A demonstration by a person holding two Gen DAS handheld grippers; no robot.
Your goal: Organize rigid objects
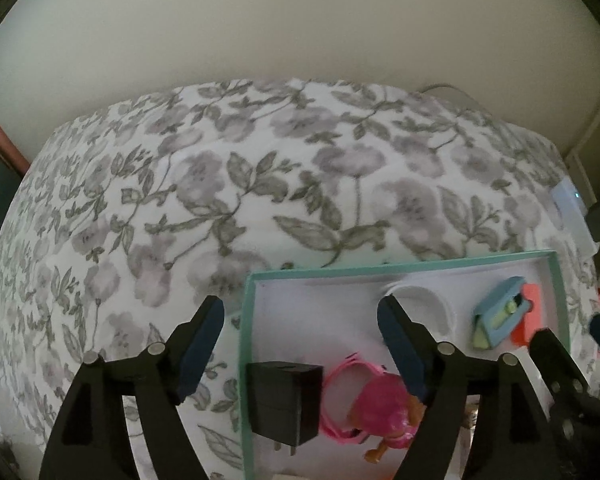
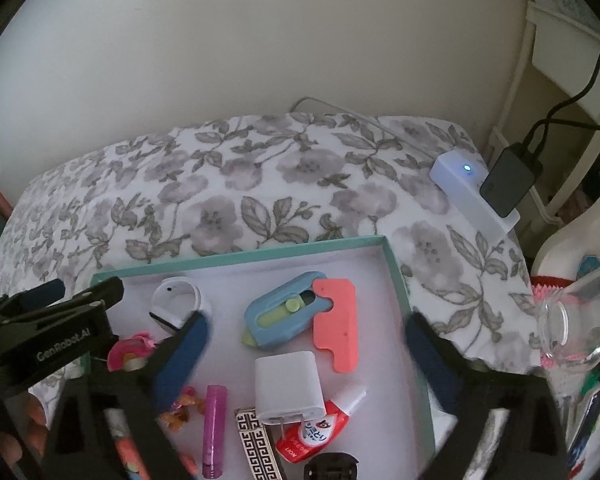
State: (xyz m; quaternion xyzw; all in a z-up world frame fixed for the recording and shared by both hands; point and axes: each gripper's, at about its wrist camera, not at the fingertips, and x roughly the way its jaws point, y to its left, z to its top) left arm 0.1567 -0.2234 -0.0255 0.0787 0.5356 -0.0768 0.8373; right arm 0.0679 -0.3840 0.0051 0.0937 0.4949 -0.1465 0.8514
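The left hand-held gripper (image 1: 300,344) hangs open and empty over the 9 o'clock rim of the teal tray (image 1: 245,320), which lies on the flowered bed (image 1: 260,184); inside it sit a black plug (image 1: 286,400), a pink doll (image 1: 384,412), then a blue cutter (image 2: 280,316) beside a coral piece (image 2: 336,328) (touching); the right hand-held gripper (image 2: 306,350) gapes open above a white charger (image 2: 288,384), holding nothing; a glass (image 2: 572,328) stands at 3 o'clock.

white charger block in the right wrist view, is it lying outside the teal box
No, the white square charger block lies inside the teal-rimmed white box, just below the blue plastic cutter.
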